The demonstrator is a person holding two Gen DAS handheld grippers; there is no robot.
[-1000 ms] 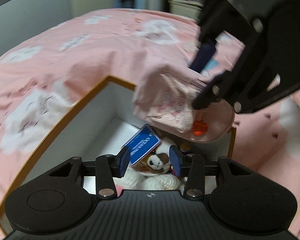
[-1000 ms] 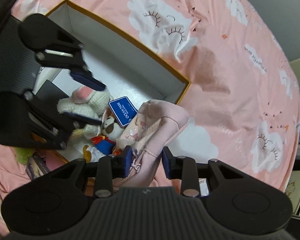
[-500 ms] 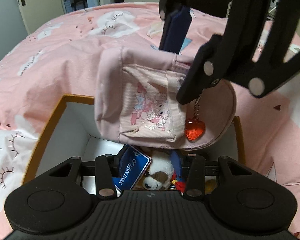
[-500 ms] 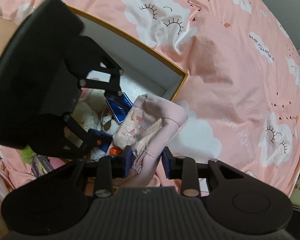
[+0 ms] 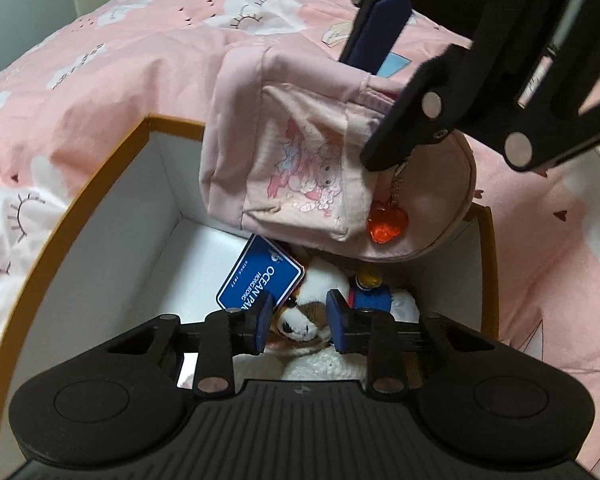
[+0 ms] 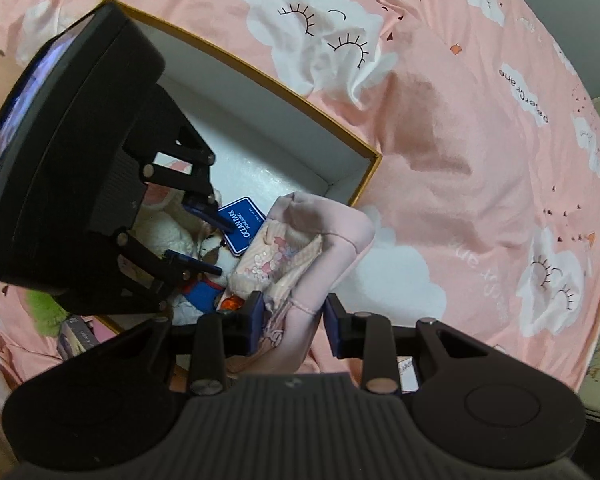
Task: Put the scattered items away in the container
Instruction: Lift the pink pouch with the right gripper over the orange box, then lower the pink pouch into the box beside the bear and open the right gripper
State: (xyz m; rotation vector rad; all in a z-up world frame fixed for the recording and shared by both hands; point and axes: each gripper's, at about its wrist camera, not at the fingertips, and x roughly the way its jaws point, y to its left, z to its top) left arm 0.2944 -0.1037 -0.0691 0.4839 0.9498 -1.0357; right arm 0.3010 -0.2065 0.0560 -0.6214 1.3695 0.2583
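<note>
Box (image 5: pixel 100 184), white inside with an orange rim, sits on pink cloud-print bedding (image 6: pixel 460 140). Pink pouch (image 5: pixel 300 160) hangs over box's far right corner, pinched by right gripper (image 6: pixel 294 318), red heart charm (image 5: pixel 388 222) dangling off it. Left gripper (image 5: pixel 296 322) low inside box, jaws closing around brown-white plush dog (image 5: pixel 300 316), pads not clearly pressing. White plush (image 6: pixel 160 232) beside dog; blue tag (image 5: pixel 260 278) leaning just left of the dog.
</note>
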